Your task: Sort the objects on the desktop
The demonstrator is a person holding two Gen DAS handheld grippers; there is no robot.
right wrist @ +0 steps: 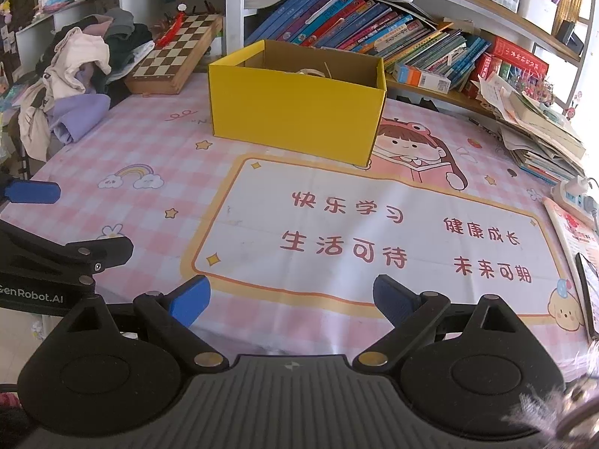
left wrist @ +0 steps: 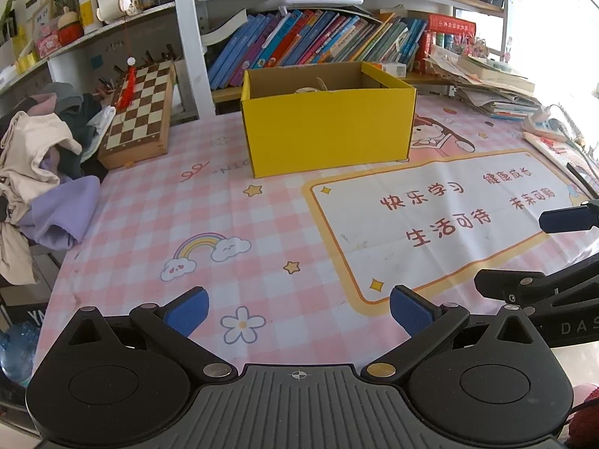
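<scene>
A yellow cardboard box (left wrist: 329, 127) (right wrist: 295, 112) stands open-topped at the back of the pink checked table mat (left wrist: 209, 217) (right wrist: 157, 142). Something pale shows just over its rim inside; I cannot tell what it is. My left gripper (left wrist: 299, 312) hovers low over the mat near the front edge, open, nothing between its blue pads. My right gripper (right wrist: 292, 299) is open too, over the white panel with red writing (right wrist: 374, 232). Each gripper shows at the edge of the other's view, side by side.
A wooden chessboard (left wrist: 140, 112) (right wrist: 176, 52) leans at the back left beside a heap of clothes (left wrist: 41, 164) (right wrist: 78, 75). Behind the box runs a shelf of books (left wrist: 318, 41) (right wrist: 355, 33). Stacked papers (right wrist: 539, 131) and a power strip (right wrist: 576, 194) lie at the right.
</scene>
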